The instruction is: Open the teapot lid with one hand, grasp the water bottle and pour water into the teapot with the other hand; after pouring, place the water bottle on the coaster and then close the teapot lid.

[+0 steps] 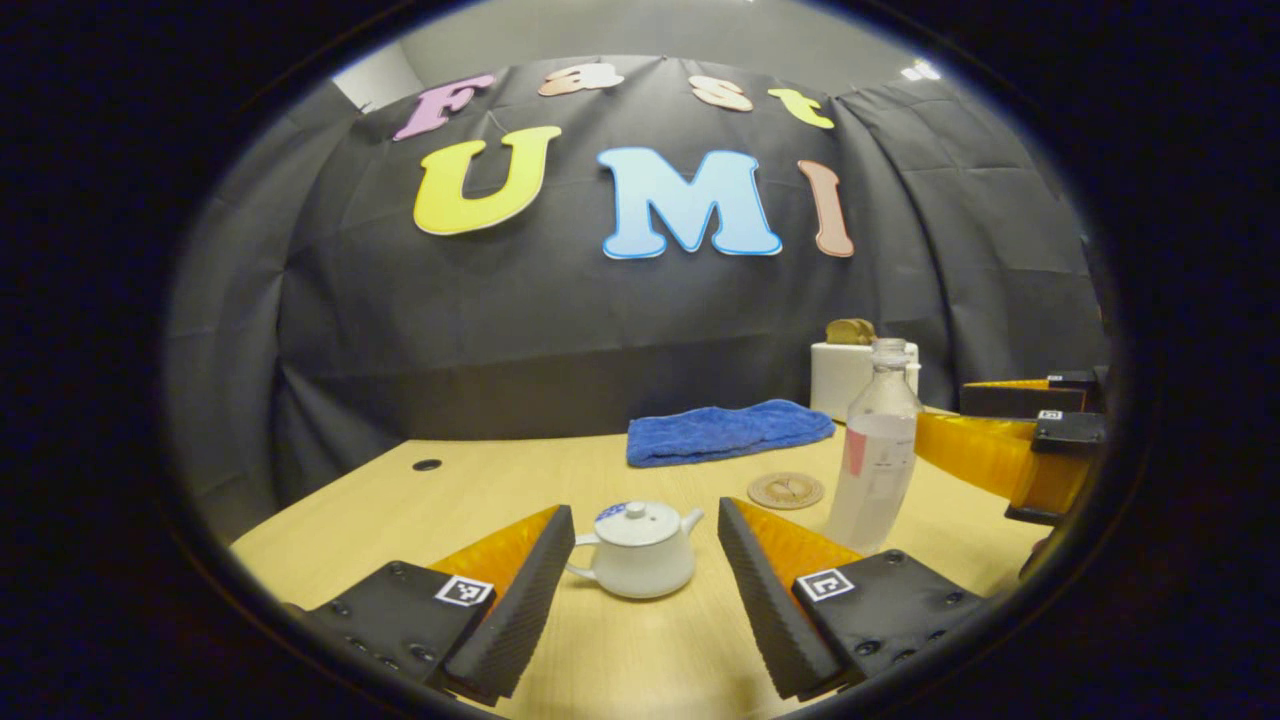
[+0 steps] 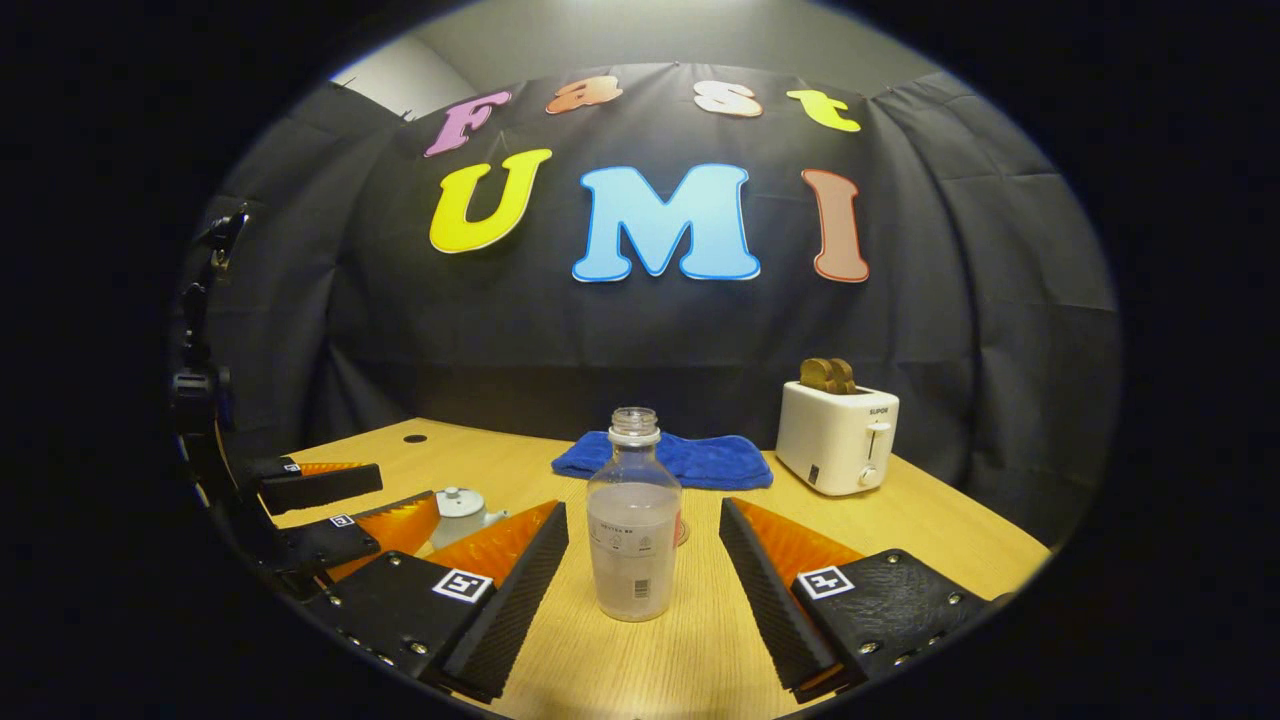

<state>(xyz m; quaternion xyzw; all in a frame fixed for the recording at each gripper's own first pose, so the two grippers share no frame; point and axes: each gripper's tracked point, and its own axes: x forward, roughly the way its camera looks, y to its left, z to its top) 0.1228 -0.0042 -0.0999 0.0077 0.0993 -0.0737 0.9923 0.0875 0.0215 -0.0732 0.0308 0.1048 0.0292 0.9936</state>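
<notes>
A small white teapot (image 1: 640, 555) with its lid (image 1: 637, 521) on stands on the wooden table, just ahead of my open left gripper (image 1: 645, 520) and framed between its fingers. To its right stands an uncapped clear water bottle (image 1: 877, 450), partly filled. Behind them lies a round coaster (image 1: 786, 490). In the right gripper view the bottle (image 2: 633, 530) is upright straight ahead of my open right gripper (image 2: 642, 512). The teapot (image 2: 462, 512) peeks out at the left, partly hidden behind the left gripper (image 2: 345, 505). The right gripper (image 1: 1030, 440) appears at the far right of the left gripper view.
A folded blue towel (image 1: 727, 431) lies at the back of the table (image 1: 500, 480). A white toaster (image 2: 836, 436) holding bread stands at the back right. A small round hole (image 1: 427, 465) sits in the tabletop at the back left.
</notes>
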